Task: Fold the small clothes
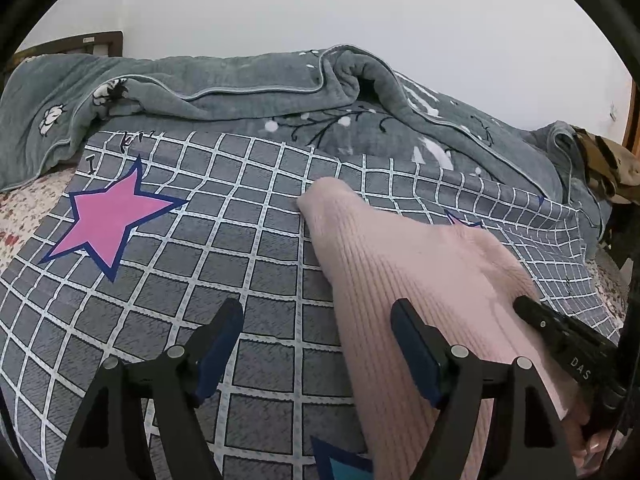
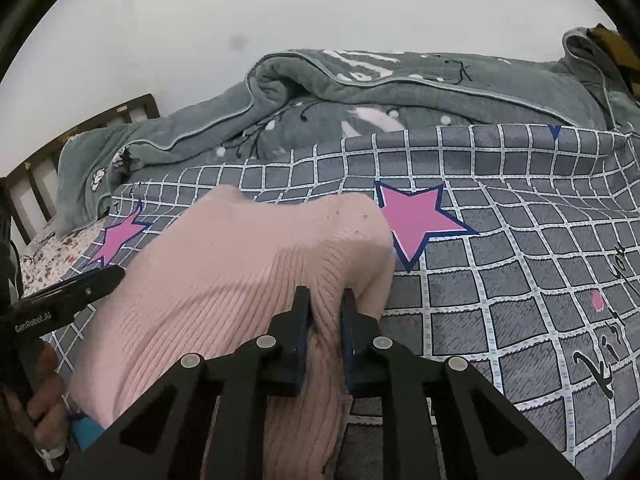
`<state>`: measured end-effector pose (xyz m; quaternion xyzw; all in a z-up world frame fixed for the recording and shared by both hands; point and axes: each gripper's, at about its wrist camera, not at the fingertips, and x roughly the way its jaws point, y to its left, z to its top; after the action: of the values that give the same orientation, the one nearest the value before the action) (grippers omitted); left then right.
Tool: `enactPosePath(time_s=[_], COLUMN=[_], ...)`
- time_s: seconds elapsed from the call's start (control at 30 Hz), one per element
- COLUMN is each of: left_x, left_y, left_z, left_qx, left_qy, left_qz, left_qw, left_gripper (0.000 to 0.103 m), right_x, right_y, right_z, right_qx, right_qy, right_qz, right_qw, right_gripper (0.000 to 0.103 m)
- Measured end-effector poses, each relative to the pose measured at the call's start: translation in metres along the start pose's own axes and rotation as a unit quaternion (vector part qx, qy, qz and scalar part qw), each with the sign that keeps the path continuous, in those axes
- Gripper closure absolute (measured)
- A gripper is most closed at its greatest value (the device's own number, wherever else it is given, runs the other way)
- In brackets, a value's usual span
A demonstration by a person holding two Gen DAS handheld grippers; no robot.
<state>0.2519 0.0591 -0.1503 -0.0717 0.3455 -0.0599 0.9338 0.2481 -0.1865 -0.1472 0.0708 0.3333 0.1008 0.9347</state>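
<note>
A pink ribbed knit garment (image 1: 404,272) lies on the grey checked bed sheet (image 1: 224,248). My left gripper (image 1: 318,312) is open; its right finger rests over the garment's left edge and its left finger is over bare sheet. In the right wrist view the garment (image 2: 240,280) is bunched, and my right gripper (image 2: 325,300) is shut on a fold of it near its right edge. The right gripper's body (image 1: 568,344) shows at the right of the left wrist view; the left gripper's body (image 2: 68,296) shows at the left of the right wrist view.
A crumpled grey-green quilt (image 1: 248,96) lies along the far side of the bed by the white wall. Pink stars (image 1: 108,220) mark the sheet. A dark wooden headboard (image 2: 80,136) stands at the left. A floral sheet (image 2: 52,252) shows at the bed's edge.
</note>
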Motion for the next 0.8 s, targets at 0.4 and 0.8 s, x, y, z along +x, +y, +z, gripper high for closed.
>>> enactPosePath(time_s=[0.4, 0.8], left_x=[0.0034, -0.0001], left_y=[0.0003, 0.0022], left_z=[-0.0008, -0.0052], left_qx=[-0.011, -0.013], left_qy=[0.003, 0.011], left_qz=[0.000, 0.001], left_qw=[0.9999, 0.9999], left_gripper=[0.027, 0.026], right_x=[-0.0017, -0.0074], right_y=[-0.0005, -0.0020], right_z=[-0.0008, -0.0005], right_qx=[0.003, 0.011], right_qy=[-0.002, -0.017], right_qz=[-0.004, -0.004], right_qw=[1.000, 1.000], right_gripper=[0.087, 0.088])
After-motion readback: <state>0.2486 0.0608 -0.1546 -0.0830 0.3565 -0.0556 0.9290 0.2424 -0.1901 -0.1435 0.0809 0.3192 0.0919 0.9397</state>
